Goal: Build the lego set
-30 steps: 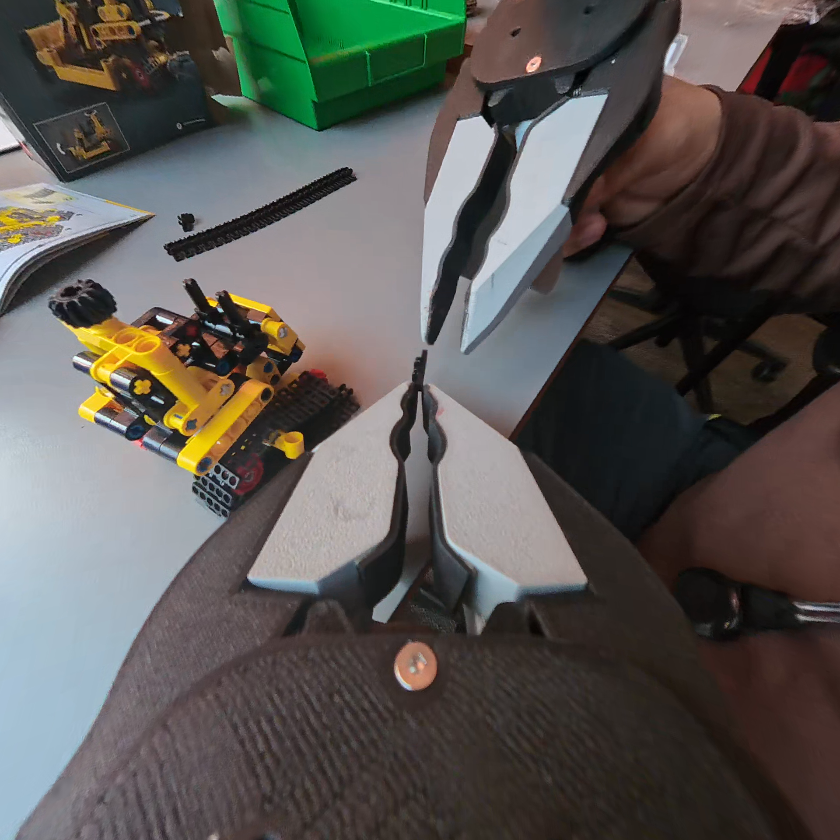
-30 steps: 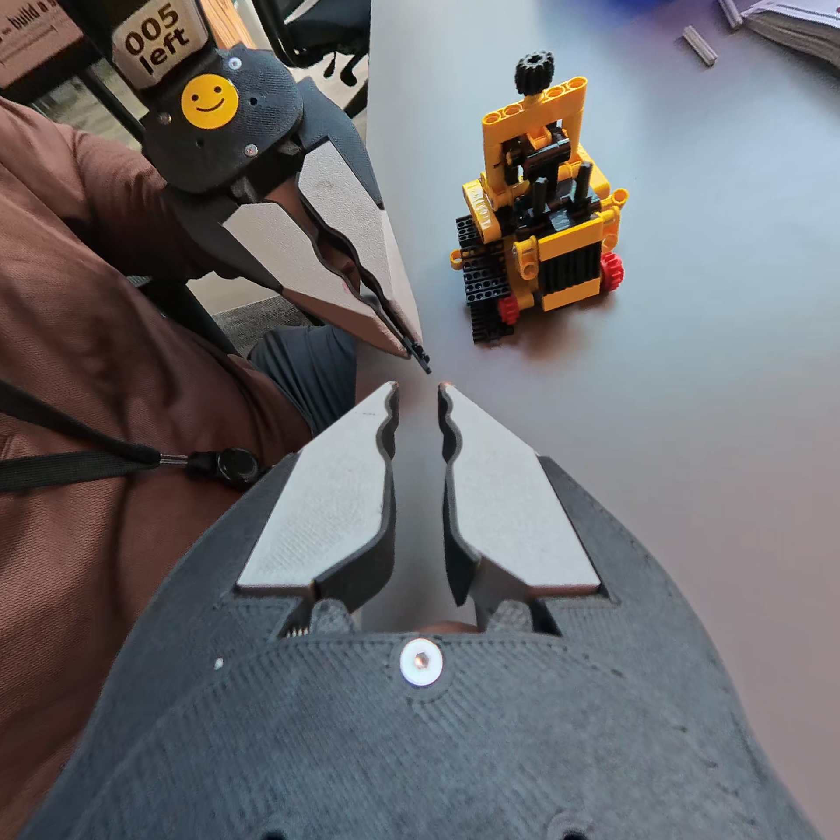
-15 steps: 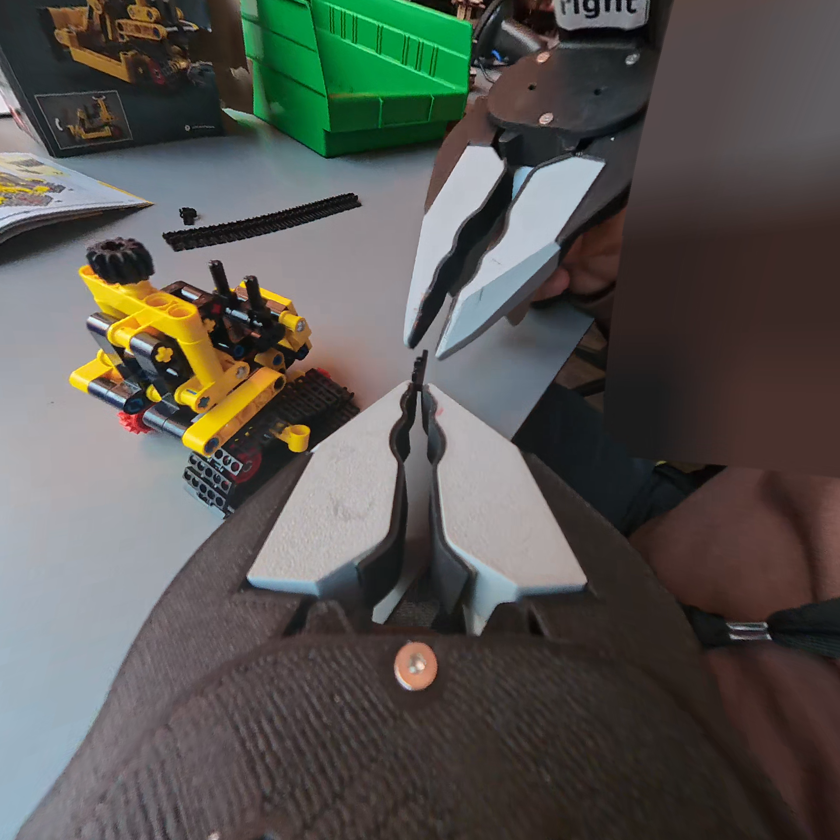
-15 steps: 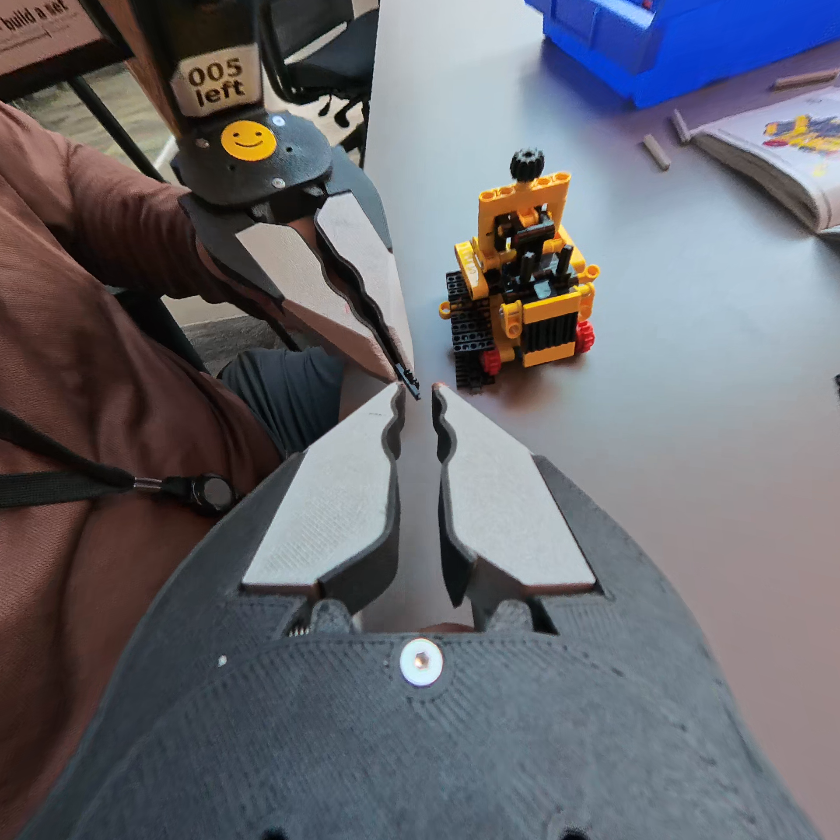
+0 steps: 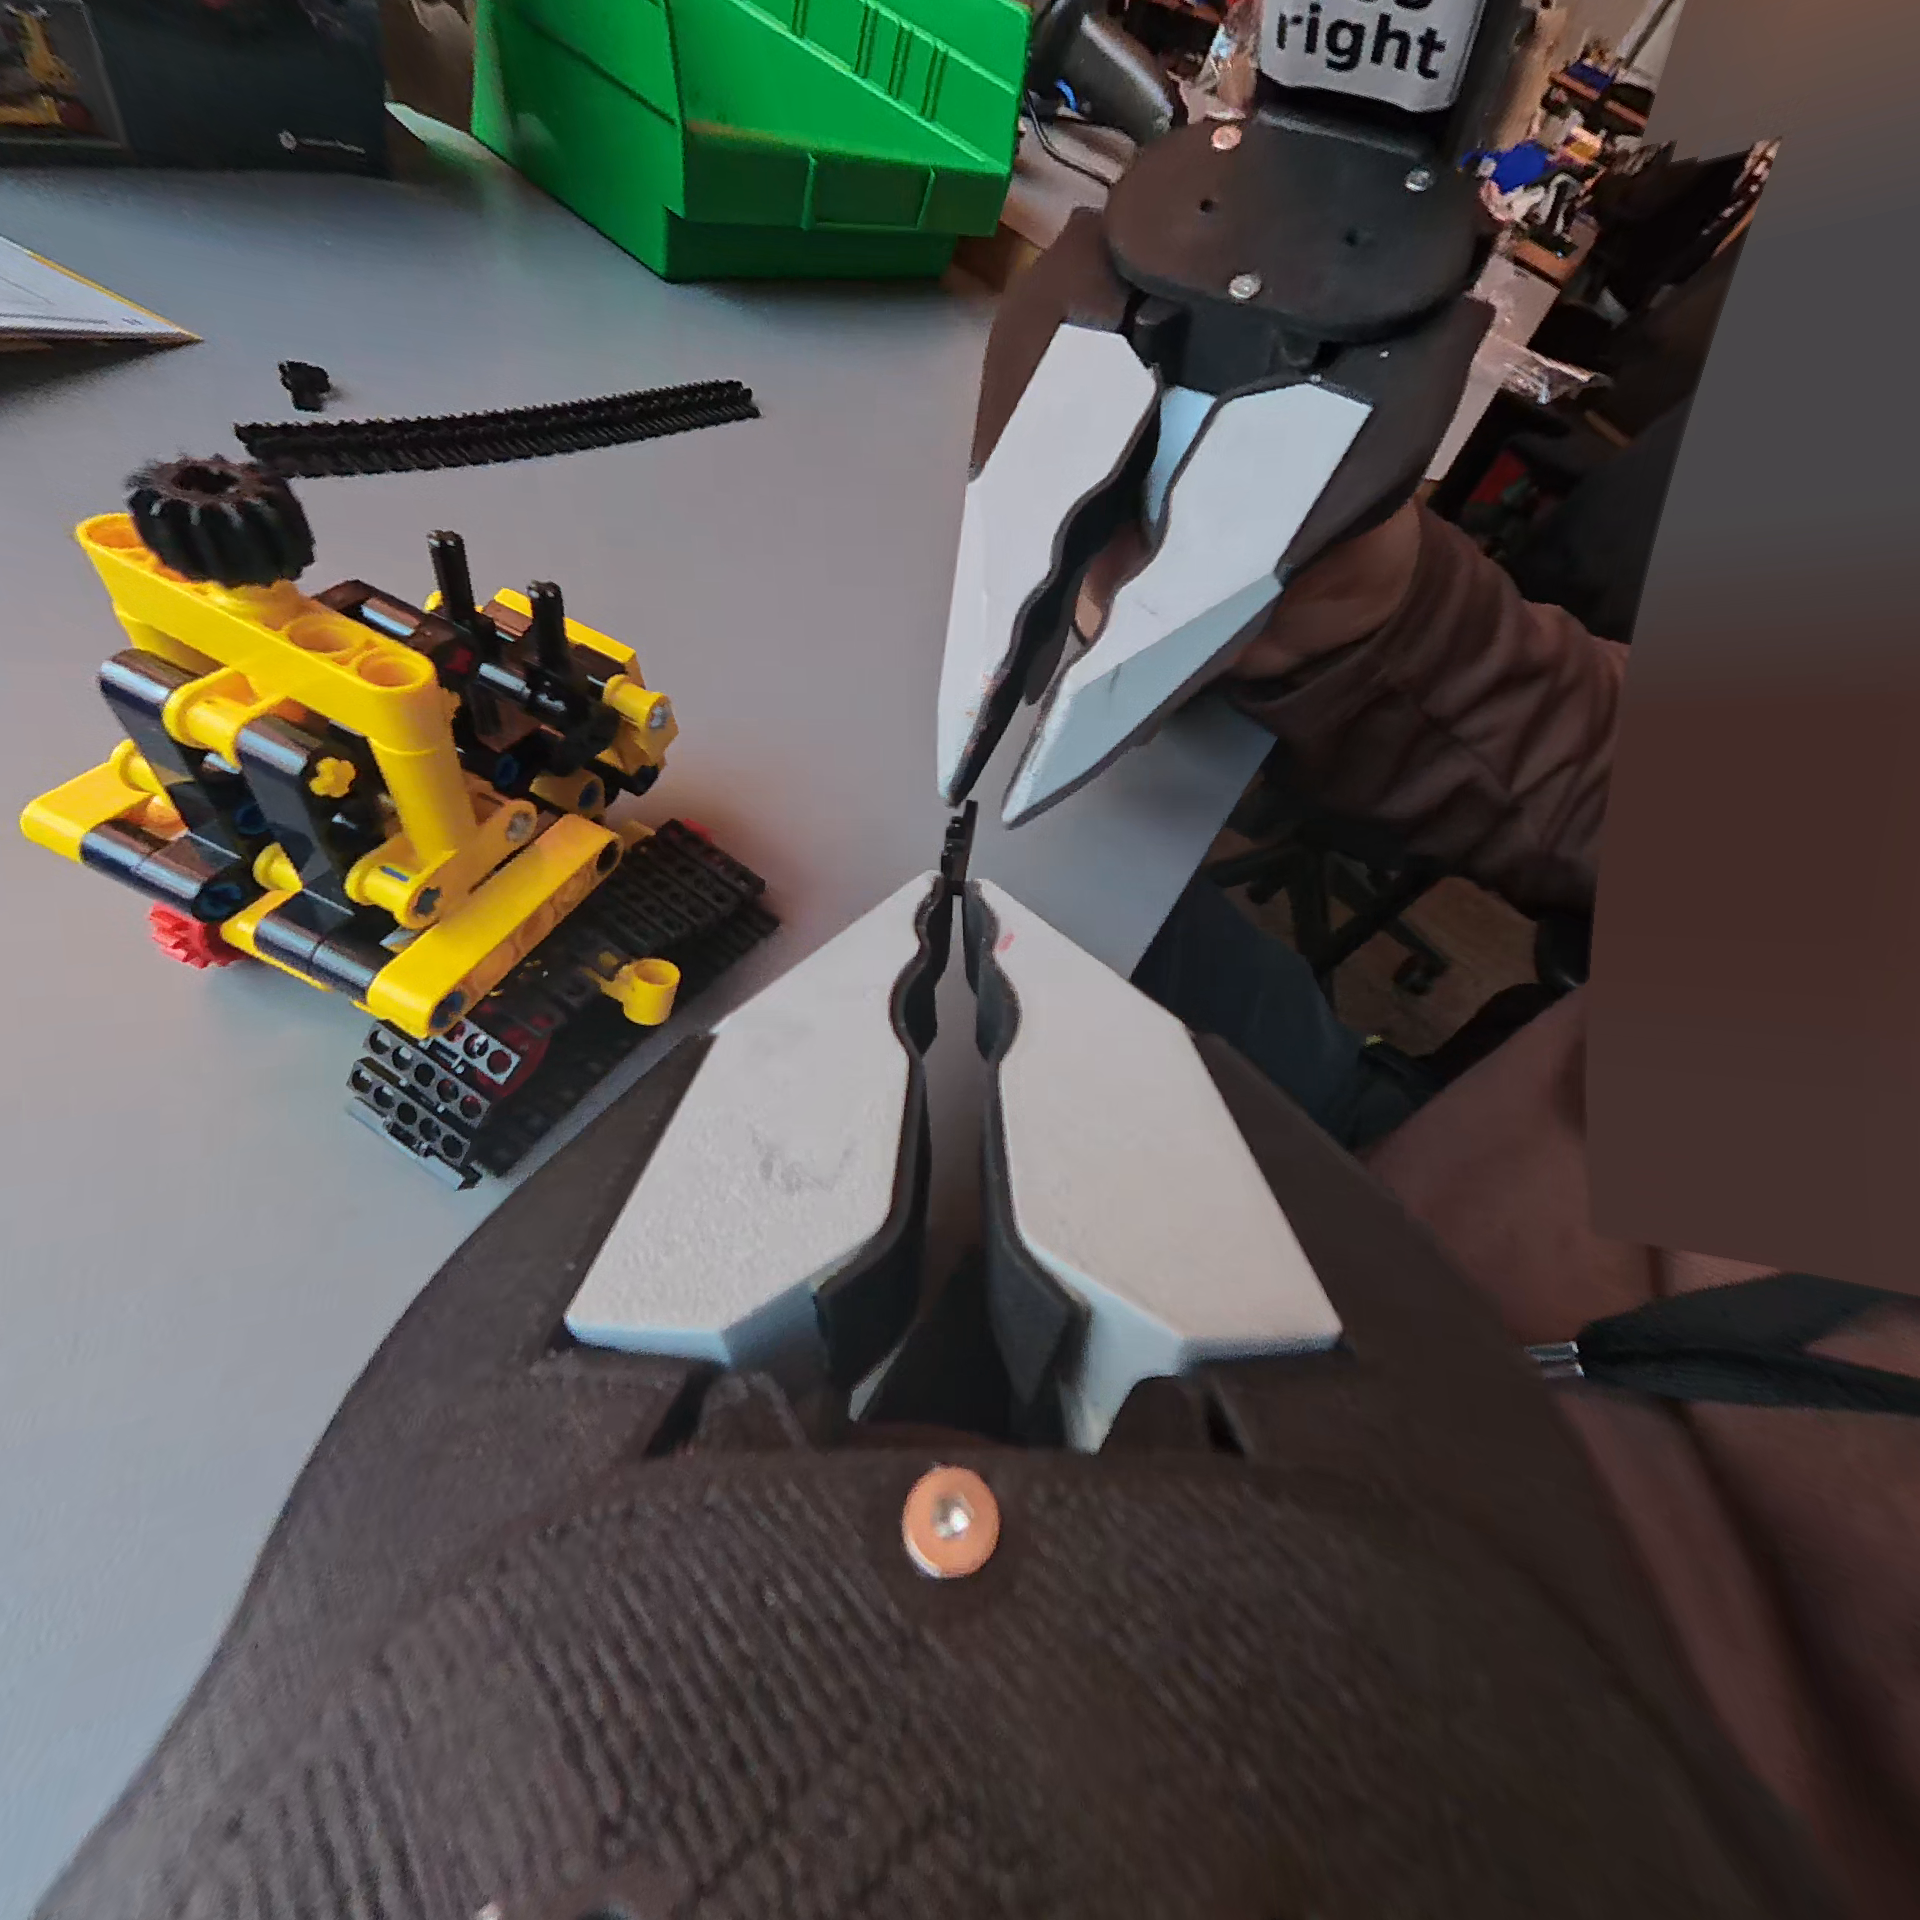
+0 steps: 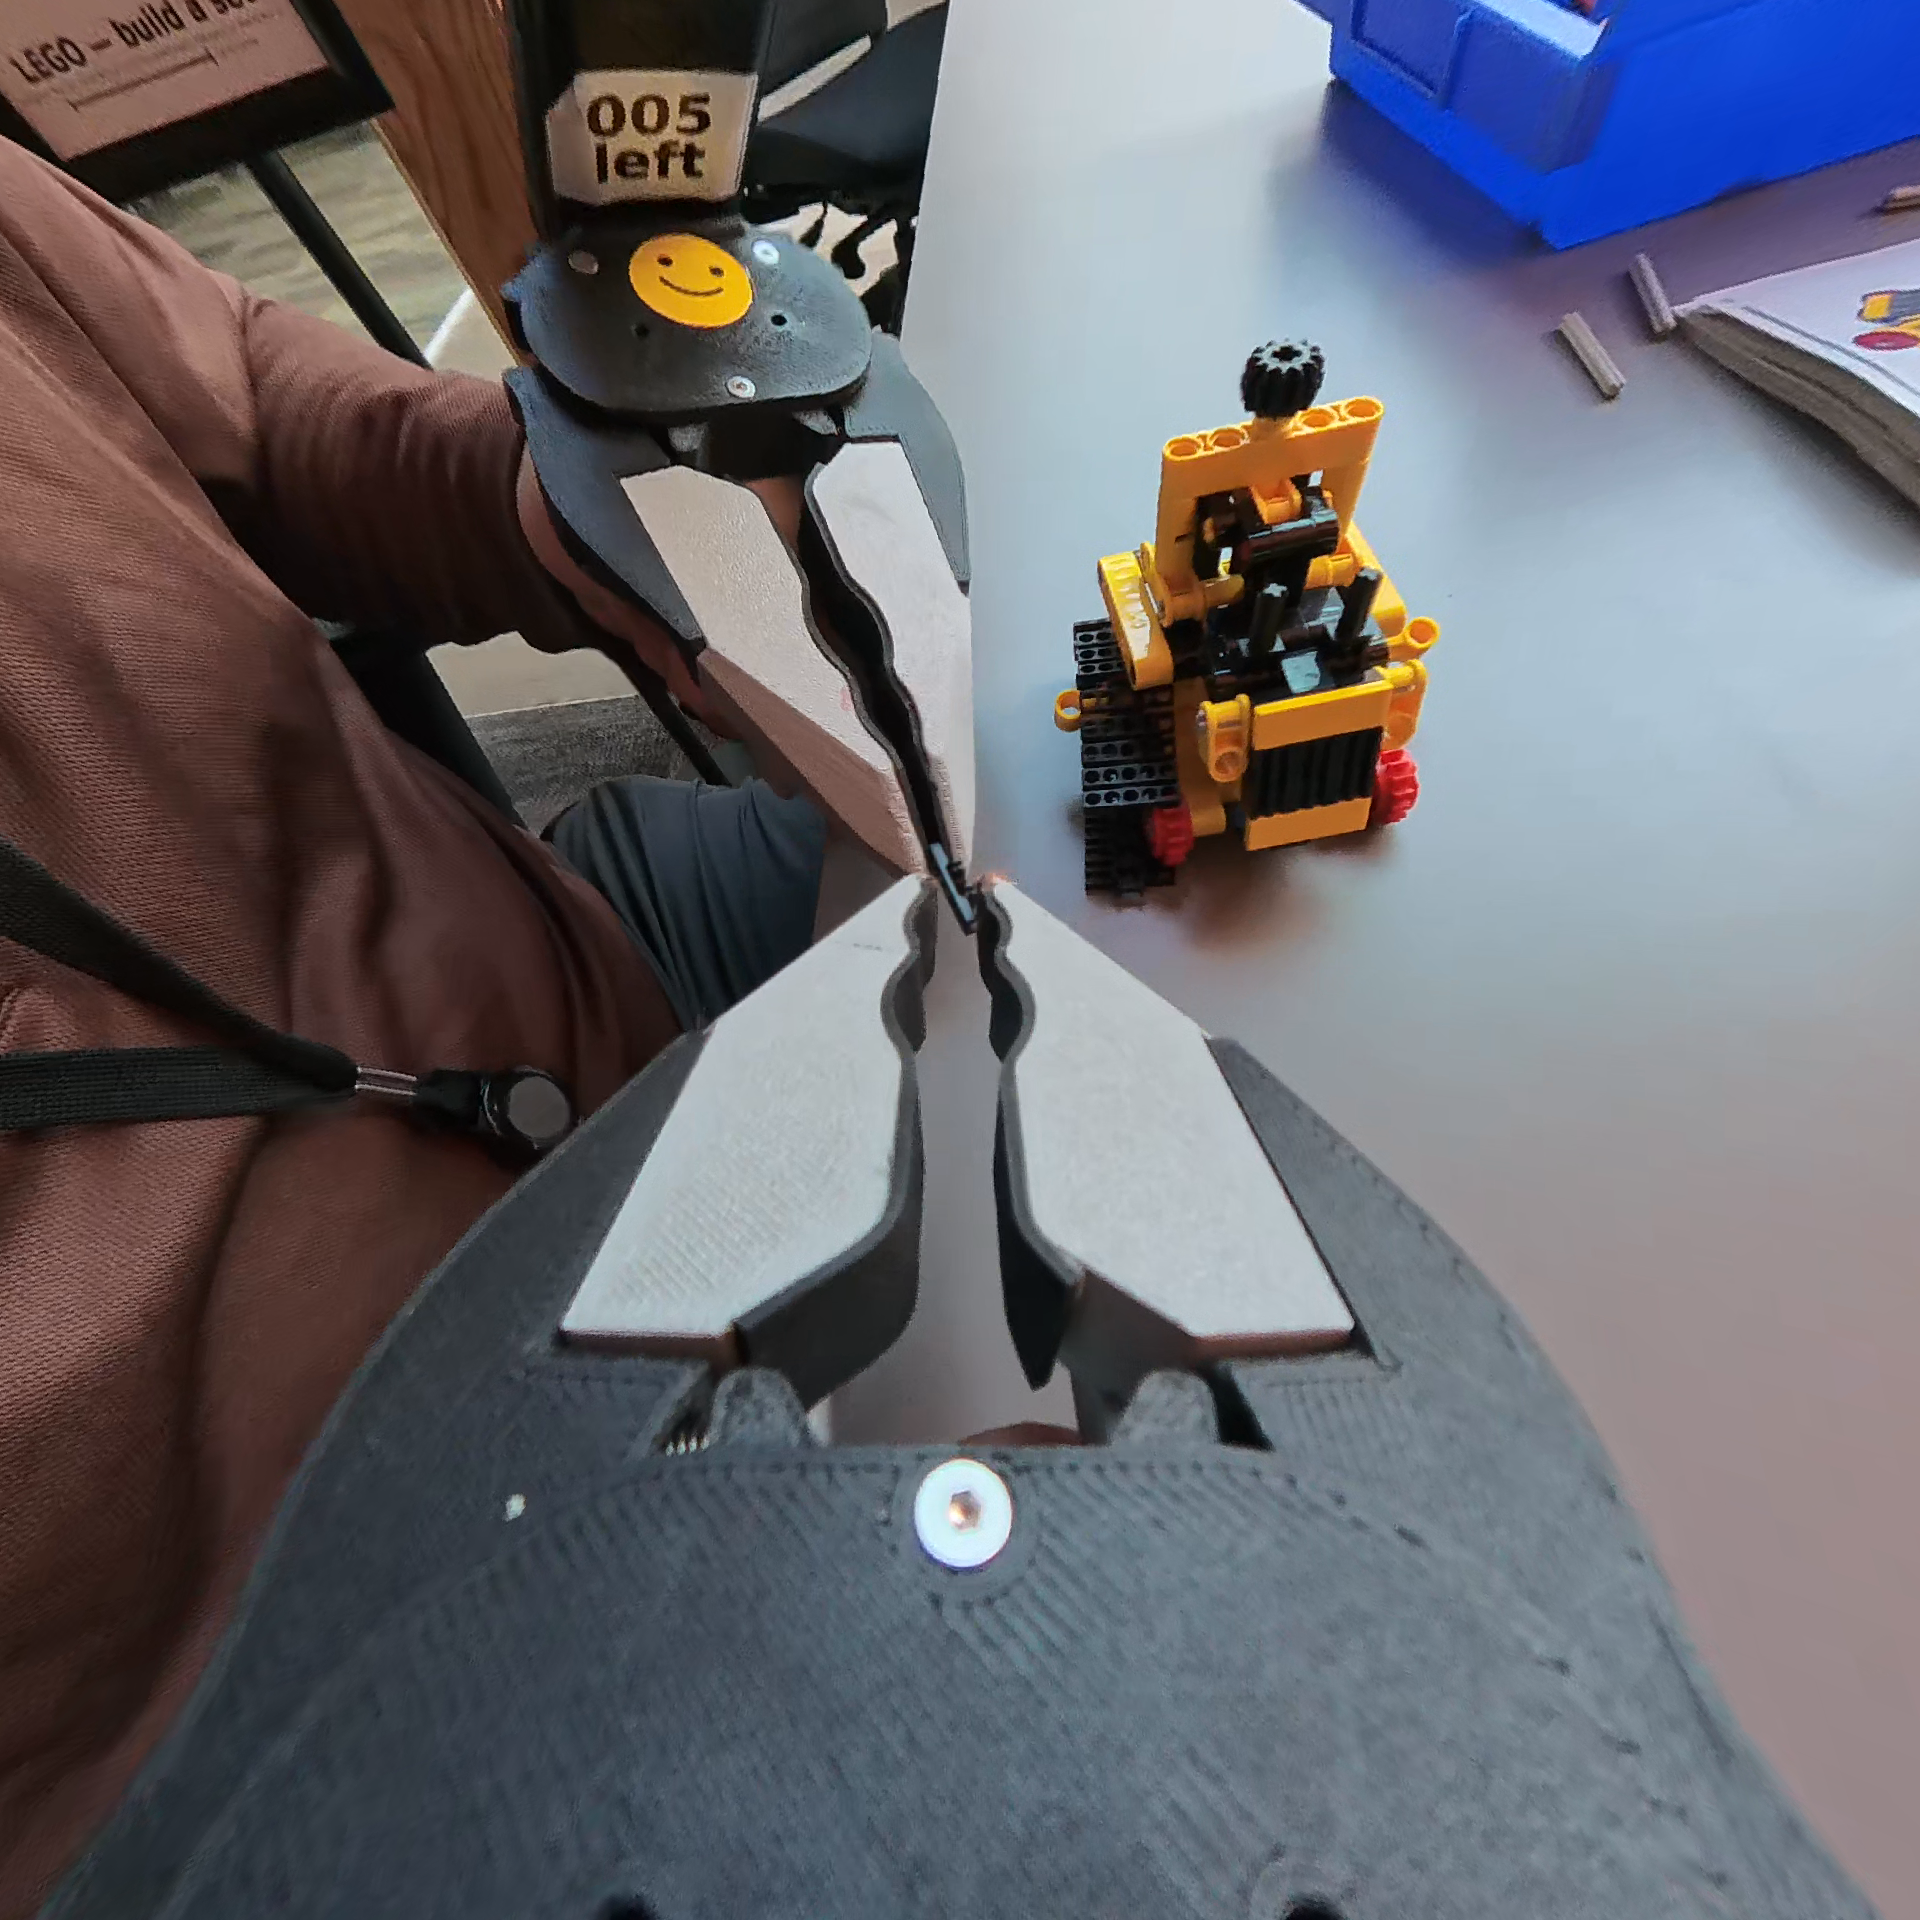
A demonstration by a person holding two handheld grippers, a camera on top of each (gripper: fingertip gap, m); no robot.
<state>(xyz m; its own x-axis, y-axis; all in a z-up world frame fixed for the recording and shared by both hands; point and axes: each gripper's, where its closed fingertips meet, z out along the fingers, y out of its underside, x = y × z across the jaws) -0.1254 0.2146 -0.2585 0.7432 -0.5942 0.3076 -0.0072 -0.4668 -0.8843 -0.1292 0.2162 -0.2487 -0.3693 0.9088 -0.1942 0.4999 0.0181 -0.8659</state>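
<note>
The left gripper [image 5: 954,902] pinches a small black piece [image 5: 960,836] between pressed-together fingers, off the bench's [image 5: 831,582] near edge. The right gripper [image 6: 961,896] meets it tip to tip, fingers slightly spread around the piece's end. The yellow-and-black lego vehicle [image 6: 1247,665] stands on the bench near that edge, beside a black track strip [image 5: 488,426].

Grey table [image 5: 156,1299]: lego model [image 5: 353,790], blk track strip [image 5: 499,426], green bin [image 5: 769,135], booklet [image 6: 1829,364].
</note>
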